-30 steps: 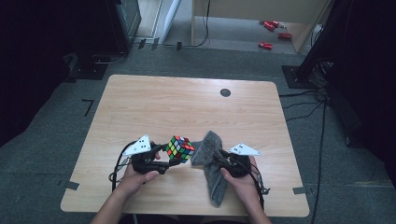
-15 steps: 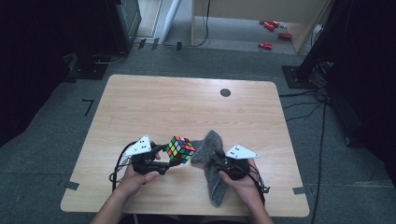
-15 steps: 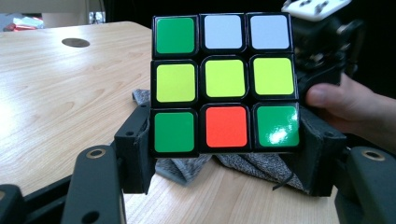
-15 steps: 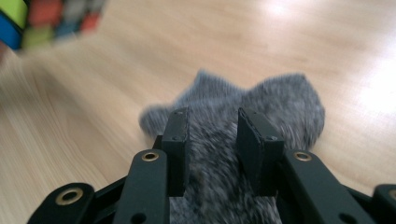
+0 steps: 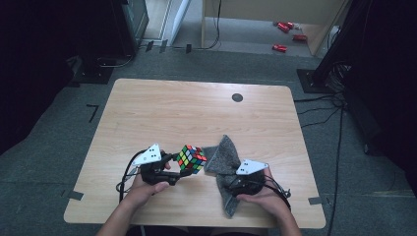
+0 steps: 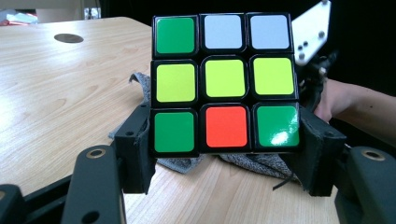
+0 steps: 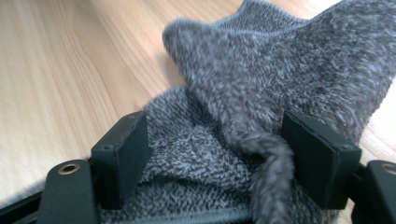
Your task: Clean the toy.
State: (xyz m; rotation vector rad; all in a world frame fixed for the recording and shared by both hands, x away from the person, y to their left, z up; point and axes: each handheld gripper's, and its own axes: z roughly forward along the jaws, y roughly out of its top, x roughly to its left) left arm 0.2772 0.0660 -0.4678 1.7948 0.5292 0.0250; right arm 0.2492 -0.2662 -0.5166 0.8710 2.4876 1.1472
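A scrambled Rubik's cube (image 5: 192,159) (image 6: 225,84) is held just above the table, and my left gripper (image 5: 186,166) (image 6: 226,149) is shut on its lower layer. The face toward the camera shows green, white, yellow and orange stickers. To its right a grey fuzzy cloth (image 5: 223,153) (image 7: 280,70) lies crumpled on the wood. My right gripper (image 5: 230,180) (image 7: 215,140) sits low over the cloth. Its jaws have just been opening; a fold of the cloth lies loose between them and the pads stand apart from it.
The wooden table (image 5: 196,113) has a small black round plug (image 5: 237,97) near its far edge. Dark equipment and cables stand on the floor around it, with red items (image 5: 280,47) beyond the far side. A person's hand (image 6: 341,100) holds the right gripper behind the cube.
The right gripper has shifted slightly left and then sunk a little onto the cloth. The left gripper and the cube have kept still.
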